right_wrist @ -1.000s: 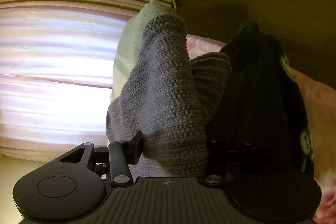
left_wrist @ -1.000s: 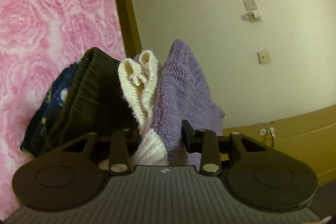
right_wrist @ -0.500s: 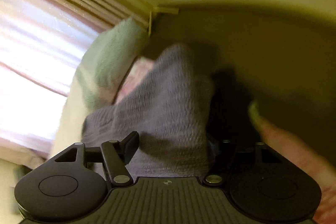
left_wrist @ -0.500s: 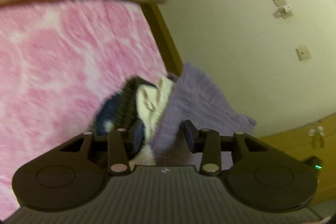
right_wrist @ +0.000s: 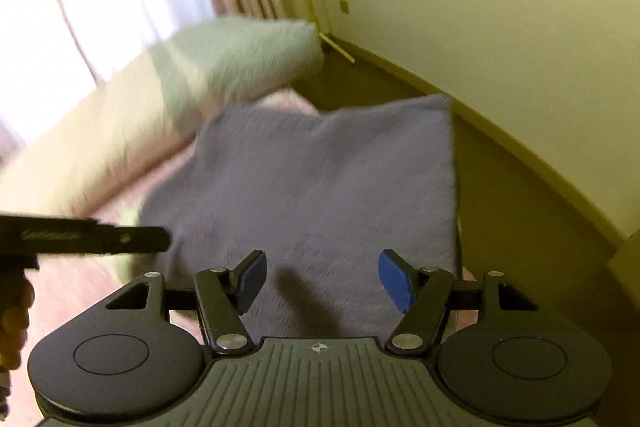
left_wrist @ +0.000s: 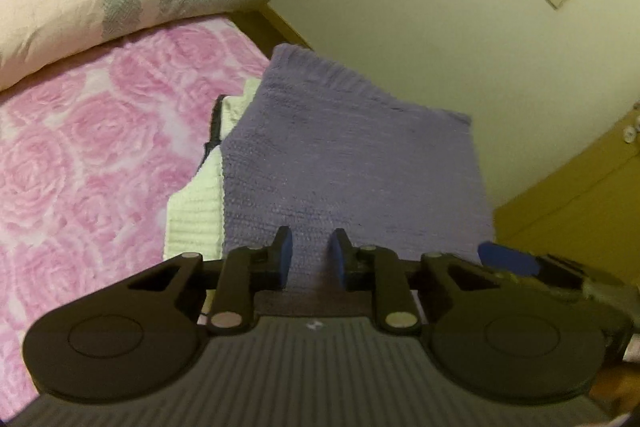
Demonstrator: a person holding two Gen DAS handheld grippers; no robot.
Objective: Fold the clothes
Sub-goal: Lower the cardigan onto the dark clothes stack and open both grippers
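Left claw narrowly parted, right claw spread wide; both empty above folded purple sweater.

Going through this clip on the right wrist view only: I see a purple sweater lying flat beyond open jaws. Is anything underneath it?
Observer: Yes. The left wrist view shows a cream knit sticking out from under the sweater along its left side, on the pink blanket.
Operator: In my view the left gripper is just a dark bar at the edge. What are its jaws doing?
Observer: The left gripper sits at the sweater's near edge with its jaws only narrowly apart. I cannot tell whether they pinch any fabric.
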